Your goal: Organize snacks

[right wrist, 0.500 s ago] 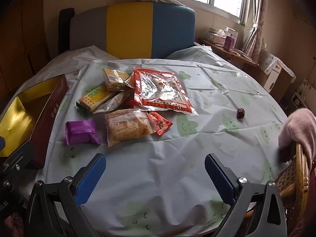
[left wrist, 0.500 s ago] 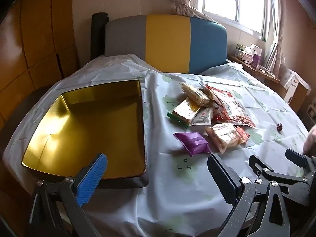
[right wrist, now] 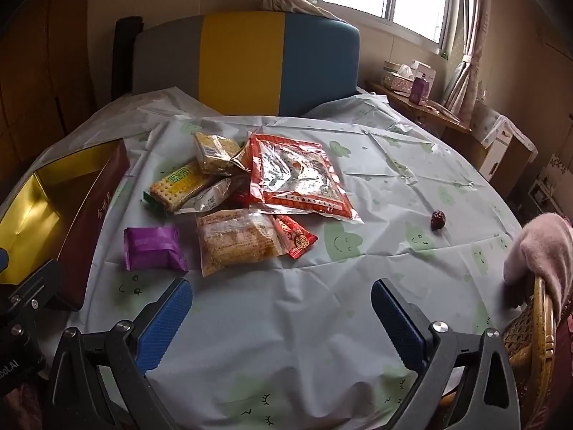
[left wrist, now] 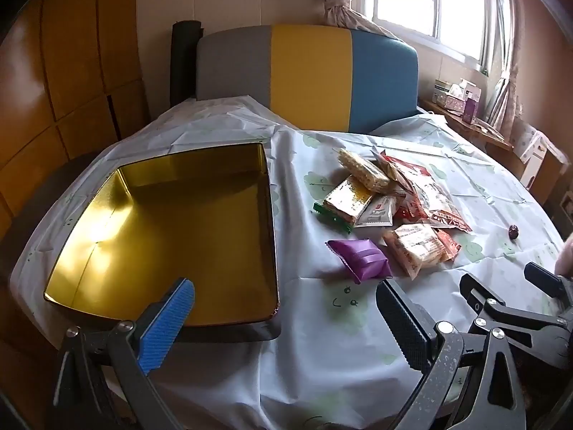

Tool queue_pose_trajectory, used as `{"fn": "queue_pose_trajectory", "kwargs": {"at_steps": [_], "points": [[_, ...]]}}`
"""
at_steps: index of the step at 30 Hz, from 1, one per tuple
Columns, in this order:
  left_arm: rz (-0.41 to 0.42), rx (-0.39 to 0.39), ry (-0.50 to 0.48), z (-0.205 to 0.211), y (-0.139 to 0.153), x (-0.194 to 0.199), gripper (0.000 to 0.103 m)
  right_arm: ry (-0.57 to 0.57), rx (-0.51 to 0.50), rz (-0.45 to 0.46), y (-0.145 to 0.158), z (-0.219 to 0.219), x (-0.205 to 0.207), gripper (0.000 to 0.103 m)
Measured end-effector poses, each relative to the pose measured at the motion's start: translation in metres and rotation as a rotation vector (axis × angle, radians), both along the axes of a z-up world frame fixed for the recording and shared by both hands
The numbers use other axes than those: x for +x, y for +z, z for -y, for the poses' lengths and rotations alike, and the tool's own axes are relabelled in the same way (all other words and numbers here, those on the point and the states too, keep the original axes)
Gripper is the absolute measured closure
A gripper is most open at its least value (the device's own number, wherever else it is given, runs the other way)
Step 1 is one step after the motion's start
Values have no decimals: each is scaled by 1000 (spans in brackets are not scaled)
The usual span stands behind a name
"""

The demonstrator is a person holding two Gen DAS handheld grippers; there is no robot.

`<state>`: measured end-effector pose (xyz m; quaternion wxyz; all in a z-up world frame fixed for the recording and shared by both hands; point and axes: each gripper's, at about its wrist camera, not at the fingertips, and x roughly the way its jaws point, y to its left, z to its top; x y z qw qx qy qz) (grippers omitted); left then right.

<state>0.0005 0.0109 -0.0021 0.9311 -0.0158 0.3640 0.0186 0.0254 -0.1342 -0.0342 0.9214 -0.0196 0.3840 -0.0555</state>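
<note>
Snack packets lie heaped near the middle of a round table under a pale plastic cloth printed with green smiling clouds [right wrist: 358, 308], just right of a wide rectangular tin with a gold lining [left wrist: 172, 222]. The left wrist view looks into the tin's whole bare interior; the right wrist view shows only one gold corner and the dark red outer wall, where gold characters are too small to read. That right view alone lays open the big red-edged foil bag [right wrist: 297, 175], the clear-wrapped biscuit pack [right wrist: 234, 242] and the green-labelled cracker pack [right wrist: 179, 186], their print illegible, also a pink cloth on a wicker chair [right wrist: 537, 251]. A purple pillow-shaped packet [left wrist: 360, 259] lies nearest the tin, a small dark red fruit [right wrist: 437, 220] well apart. Left gripper [left wrist: 283, 317] and right gripper [right wrist: 281, 317] hover spread wide, holding nothing.
</note>
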Motion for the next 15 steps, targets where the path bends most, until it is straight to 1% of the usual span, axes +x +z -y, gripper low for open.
{"fn": "queue_pose_trajectory", "kwargs": {"at_steps": [15], "points": [[2, 7, 4, -2, 3, -1, 1, 7, -10, 8, 0, -1, 0, 1]]}}
